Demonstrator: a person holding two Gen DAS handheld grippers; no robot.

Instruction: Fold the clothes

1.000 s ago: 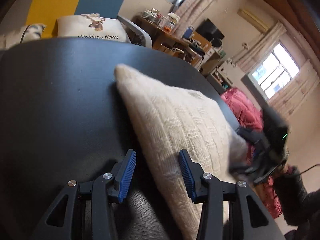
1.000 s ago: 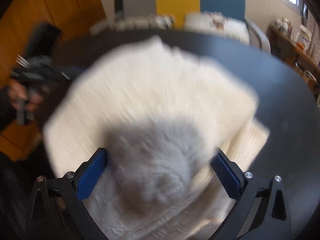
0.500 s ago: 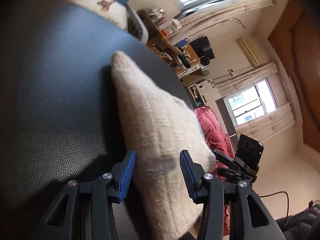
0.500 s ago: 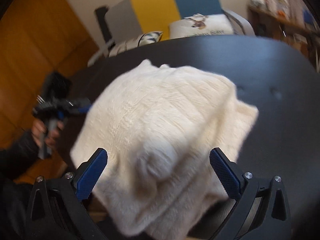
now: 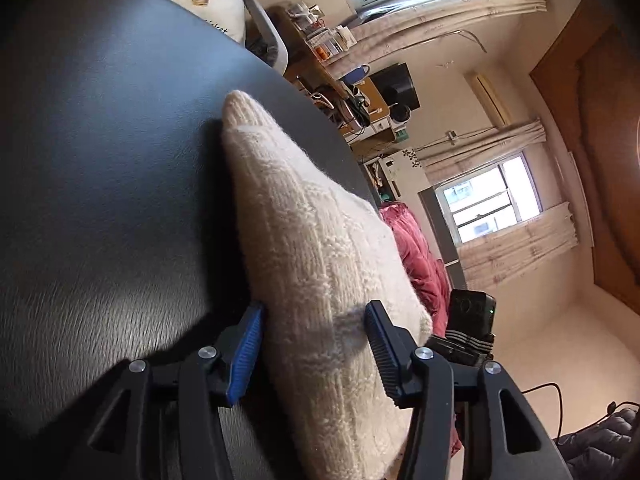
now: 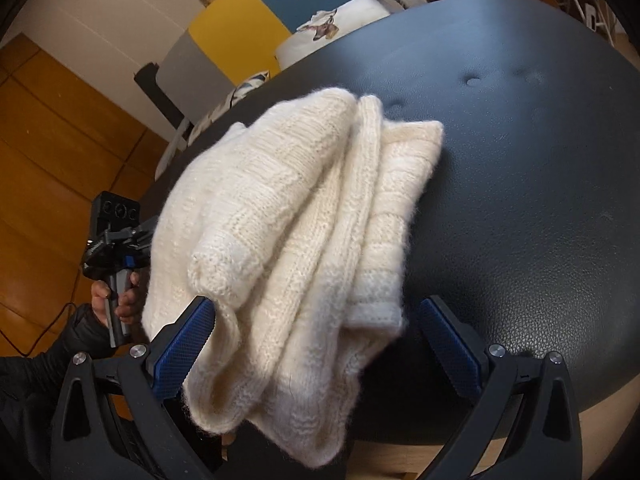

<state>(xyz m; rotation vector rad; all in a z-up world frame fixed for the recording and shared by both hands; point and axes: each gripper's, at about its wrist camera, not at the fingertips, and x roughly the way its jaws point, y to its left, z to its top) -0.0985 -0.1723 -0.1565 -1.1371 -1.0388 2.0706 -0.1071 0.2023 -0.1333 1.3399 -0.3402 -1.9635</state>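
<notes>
- Only "ket" is legible on the cushion [image 5: 200, 0], cut off by the black surface [image 5: 100, 160].
- The sweater [image 6: 288, 216] overhangs the surface's near edge, its underside hidden.
- The left gripper [image 5: 314, 344] and the right gripper [image 6: 316, 340] are spread wide around it.

A cream-white, chunky knitted woollen sweater [image 6: 304, 216] lies folded into a thick bundle of several layers on the black leather-textured worktop [image 6: 520, 152]. In the right wrist view its ribbed folds run from about 1 o'clock down to 7 o'clock, with the lower end drooping over the worktop's near edge. A rolled ribbed cuff sits on top, toward 9 o'clock. In the left wrist view the sweater [image 5: 320, 264] tapers to a point at 11 o'clock.
</notes>
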